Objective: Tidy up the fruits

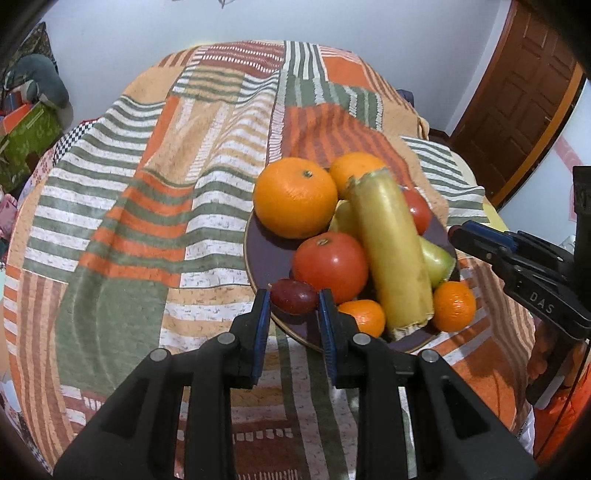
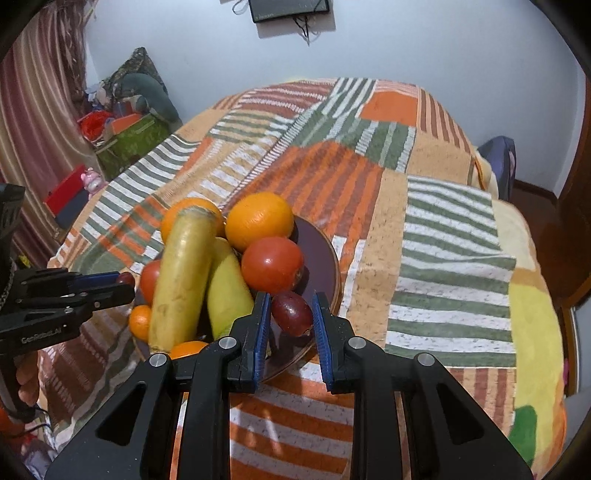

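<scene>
A dark plate [image 1: 258, 258] on the patchwork cloth holds two oranges [image 1: 295, 195], tomatoes [image 1: 330, 266], two long yellow fruits [image 1: 391, 251], small mandarins [image 1: 453, 305] and dark red grapes. My left gripper [image 1: 294, 299] is shut on a red grape [image 1: 294, 295] over the plate's near rim. My right gripper [image 2: 290, 312] is shut on another red grape [image 2: 291, 312] above the plate [image 2: 321, 254]. The right gripper shows at the right of the left wrist view [image 1: 458, 232]; the left one shows at the left of the right wrist view [image 2: 123, 278].
The patchwork bedspread [image 1: 147, 206] covers the whole surface. Boxes and clutter [image 2: 125, 136] stand at the far left by a striped curtain. A wooden door [image 1: 517, 92] is at the right. A wall-mounted device [image 2: 290, 9] hangs behind.
</scene>
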Motion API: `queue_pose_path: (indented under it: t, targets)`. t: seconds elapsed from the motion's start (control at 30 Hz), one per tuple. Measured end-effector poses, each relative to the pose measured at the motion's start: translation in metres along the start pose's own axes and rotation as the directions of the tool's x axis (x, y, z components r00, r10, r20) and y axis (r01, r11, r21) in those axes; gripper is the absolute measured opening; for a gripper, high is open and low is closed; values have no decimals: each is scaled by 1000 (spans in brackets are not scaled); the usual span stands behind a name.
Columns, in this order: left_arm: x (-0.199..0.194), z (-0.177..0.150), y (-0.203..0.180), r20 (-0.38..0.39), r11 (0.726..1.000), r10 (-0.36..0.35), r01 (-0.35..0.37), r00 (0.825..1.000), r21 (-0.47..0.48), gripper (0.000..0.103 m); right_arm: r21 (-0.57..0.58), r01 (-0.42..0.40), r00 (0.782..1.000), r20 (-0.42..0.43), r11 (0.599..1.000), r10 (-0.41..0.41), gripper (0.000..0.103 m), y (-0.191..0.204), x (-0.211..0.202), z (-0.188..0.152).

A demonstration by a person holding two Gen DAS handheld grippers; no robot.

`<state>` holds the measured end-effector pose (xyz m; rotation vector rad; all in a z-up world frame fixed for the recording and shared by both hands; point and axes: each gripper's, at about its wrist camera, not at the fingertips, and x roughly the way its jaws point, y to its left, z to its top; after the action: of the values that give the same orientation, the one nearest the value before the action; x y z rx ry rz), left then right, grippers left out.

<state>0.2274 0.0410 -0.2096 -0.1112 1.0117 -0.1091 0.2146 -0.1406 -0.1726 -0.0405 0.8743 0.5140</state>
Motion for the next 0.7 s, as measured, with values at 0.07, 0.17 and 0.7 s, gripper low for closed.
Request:
queue_pose_path:
  t: [0.07, 0.17, 0.7]
  targets:
    - [3, 0, 1, -7, 1000, -1, 1, 1000, -5, 25, 9, -12, 1000, -14, 1000, 12, 22, -1, 5, 0]
    - [5, 1, 0, -10, 1000, 0, 0, 1000, -2, 26, 9, -21, 999, -33, 1000, 21, 22, -2, 10, 1]
    - [-47, 8, -3, 105, 1000, 18, -18, 994, -5, 36, 8, -9, 998, 55, 1000, 9, 34, 3, -34, 14]
